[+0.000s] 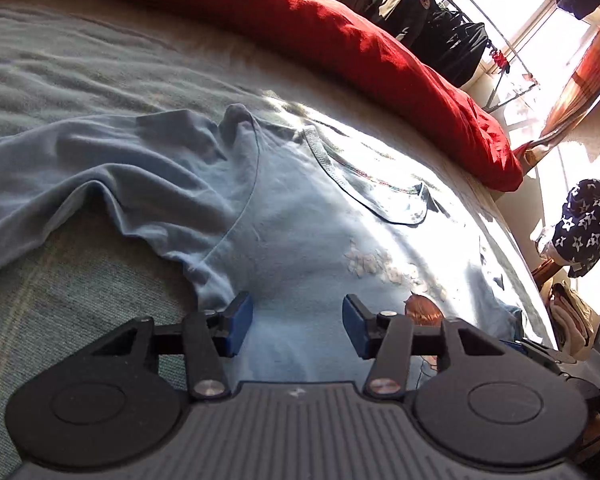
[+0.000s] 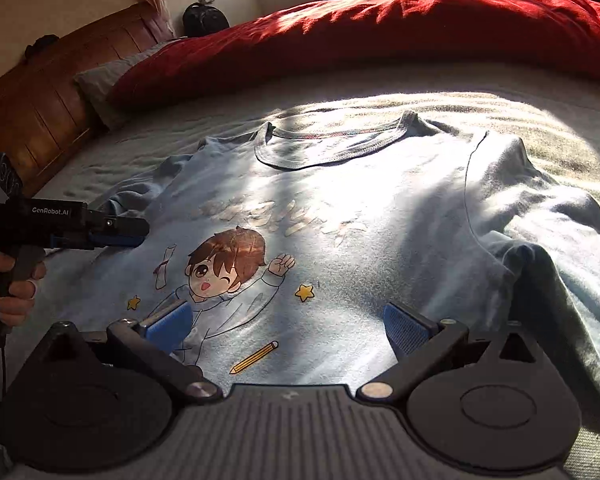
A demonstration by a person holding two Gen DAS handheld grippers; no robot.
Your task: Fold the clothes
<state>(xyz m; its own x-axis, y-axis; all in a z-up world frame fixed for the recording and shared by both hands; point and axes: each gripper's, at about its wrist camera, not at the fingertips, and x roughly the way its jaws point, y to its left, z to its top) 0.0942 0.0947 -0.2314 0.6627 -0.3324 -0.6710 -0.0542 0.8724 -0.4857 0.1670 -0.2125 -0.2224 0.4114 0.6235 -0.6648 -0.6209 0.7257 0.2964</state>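
Note:
A light blue T-shirt [image 2: 380, 208] lies front up on the bed, with a cartoon child, stars and a pencil printed on its chest. Its right sleeve [image 2: 548, 216] is rumpled. My right gripper [image 2: 288, 326] hovers over the lower print, open wide, with nothing between its blue pads. A hand holds my left gripper [image 2: 136, 232] at the shirt's left sleeve. In the left wrist view the shirt [image 1: 284, 216] spreads ahead, its sleeve [image 1: 100, 184] bunched to the left. There my left gripper [image 1: 298, 326] stands open just above the cloth and grips nothing.
A red duvet [image 2: 380, 32] is heaped along the far side of the bed, beside a grey pillow [image 2: 100, 80] and a wooden headboard [image 2: 40, 100]. A rack of dark clothes [image 1: 440, 20] stands by the window. A star-patterned dark cloth [image 1: 584, 224] lies off the bed's edge.

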